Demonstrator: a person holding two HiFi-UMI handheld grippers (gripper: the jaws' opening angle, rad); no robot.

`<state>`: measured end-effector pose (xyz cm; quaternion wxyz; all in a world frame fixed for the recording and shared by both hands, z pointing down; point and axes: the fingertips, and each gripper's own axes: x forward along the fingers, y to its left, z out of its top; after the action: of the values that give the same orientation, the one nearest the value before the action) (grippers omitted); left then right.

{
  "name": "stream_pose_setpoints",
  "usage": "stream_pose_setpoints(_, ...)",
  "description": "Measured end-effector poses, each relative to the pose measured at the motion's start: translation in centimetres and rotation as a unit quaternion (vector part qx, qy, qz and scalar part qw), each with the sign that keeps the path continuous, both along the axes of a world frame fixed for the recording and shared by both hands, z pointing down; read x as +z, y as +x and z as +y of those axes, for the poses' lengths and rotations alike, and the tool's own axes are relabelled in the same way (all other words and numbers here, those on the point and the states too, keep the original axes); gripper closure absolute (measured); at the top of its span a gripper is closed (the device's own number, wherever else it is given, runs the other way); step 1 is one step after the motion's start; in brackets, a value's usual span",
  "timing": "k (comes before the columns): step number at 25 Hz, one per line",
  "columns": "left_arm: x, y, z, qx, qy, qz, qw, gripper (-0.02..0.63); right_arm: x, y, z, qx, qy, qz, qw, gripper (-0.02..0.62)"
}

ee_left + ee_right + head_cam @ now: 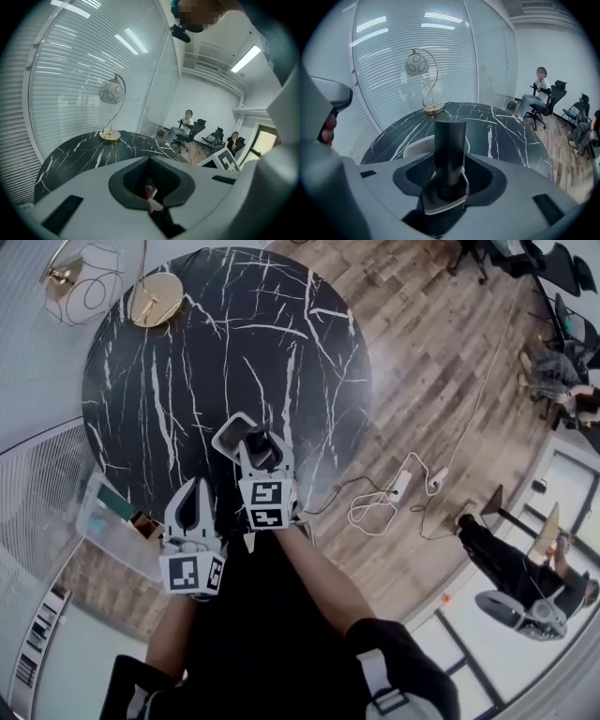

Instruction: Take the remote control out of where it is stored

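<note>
A black remote control (pixel 450 145) stands upright in a white holder (pixel 415 146) on the round black marble table (pixel 497 126). My right gripper (pixel 450 164) straddles the remote's lower part. Its jaws stand wide, with a gap on each side between the pads and the remote, so it is open. From the head view, the right gripper (pixel 262 454) sits over the holder (pixel 232 430) near the table's front edge. My left gripper (pixel 196 486) hangs just left of it at the table's rim, its tips together and nothing between them. The left gripper view has the jaw tips (pixel 150 159) meeting.
A gold-based lamp (pixel 157 298) with a wire globe shade (pixel 82 282) stands at the far side of the table. A power strip (pixel 401 486) and its cable lie on the wood floor to the right. People sit on office chairs (pixel 540 101) beyond.
</note>
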<state>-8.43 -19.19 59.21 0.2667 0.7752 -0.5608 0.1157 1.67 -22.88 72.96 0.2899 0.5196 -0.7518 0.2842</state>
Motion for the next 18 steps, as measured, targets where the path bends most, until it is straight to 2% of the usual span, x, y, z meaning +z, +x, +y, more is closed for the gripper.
stream_pose_setpoints(9, -0.2, -0.7, 0.3, -0.007, 0.005, -0.005, 0.9999, 0.600, 0.1, 0.2, -0.1, 0.003, 0.000, -0.002, 1.000, 0.413)
stream_pose_setpoints(14, -0.9, -1.5, 0.9, -0.015, 0.011, -0.006, 0.9998, 0.600, -0.5, 0.1, -0.1, -0.002, 0.013, -0.008, 1.000, 0.414)
stream_pose_setpoints(18, -1.5, -1.7, 1.4, -0.005, 0.016, -0.002, 0.9999, 0.600, -1.8, 0.0, -0.3, -0.005, 0.032, -0.007, 0.999, 0.414)
